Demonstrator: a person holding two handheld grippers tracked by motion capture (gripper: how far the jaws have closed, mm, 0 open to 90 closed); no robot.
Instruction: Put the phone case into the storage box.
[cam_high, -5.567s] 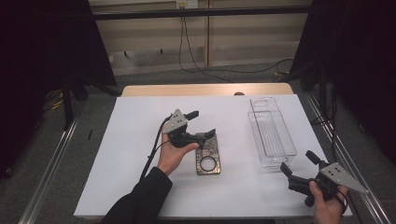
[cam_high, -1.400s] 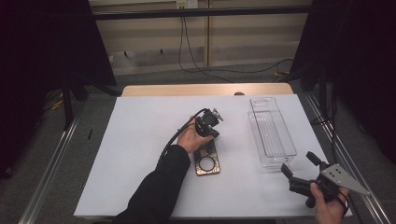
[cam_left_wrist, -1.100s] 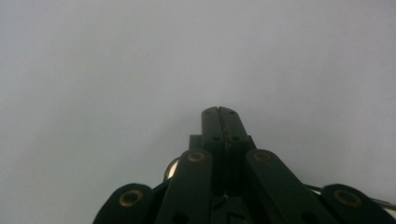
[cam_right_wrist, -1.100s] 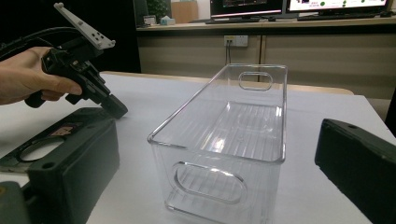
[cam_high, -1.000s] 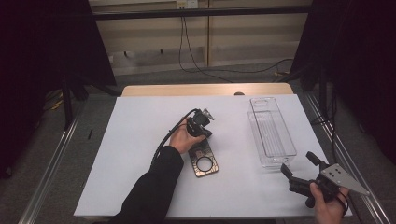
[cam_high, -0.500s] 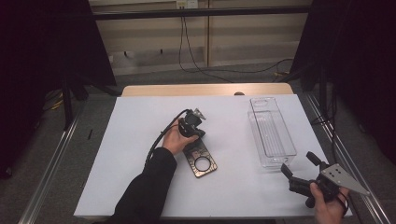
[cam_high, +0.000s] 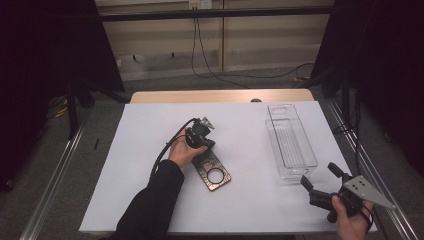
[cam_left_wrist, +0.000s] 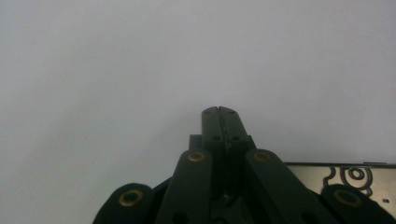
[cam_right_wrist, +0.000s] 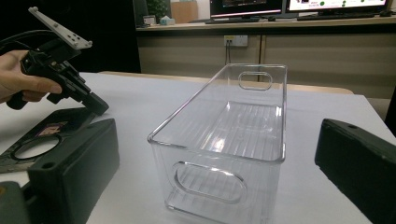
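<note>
A person's left hand holds my left gripper (cam_high: 207, 146) near the table's middle, tilted down, jaws shut with nothing between them. Its tip (cam_left_wrist: 218, 112) sits just over the white table, at the far end of a dark flat plate (cam_high: 216, 173) with a round hole. That plate (cam_left_wrist: 355, 179) shows at the lower right in the left gripper view. The left gripper (cam_right_wrist: 95, 105) touches or nearly touches the plate (cam_right_wrist: 46, 135). My right gripper (cam_high: 320, 176) is held at the front right, open and empty, facing the clear bin (cam_right_wrist: 219, 140).
An empty clear plastic bin (cam_high: 290, 142) with handle cut-outs stands lengthwise at the right of the white table (cam_high: 150, 150). The left gripper's cable (cam_high: 170, 145) loops beside the left wrist. Metal rails run along both table sides.
The left gripper has slid a little to the left, and the plate's far end has turned left with it. The right gripper has stayed in place.
</note>
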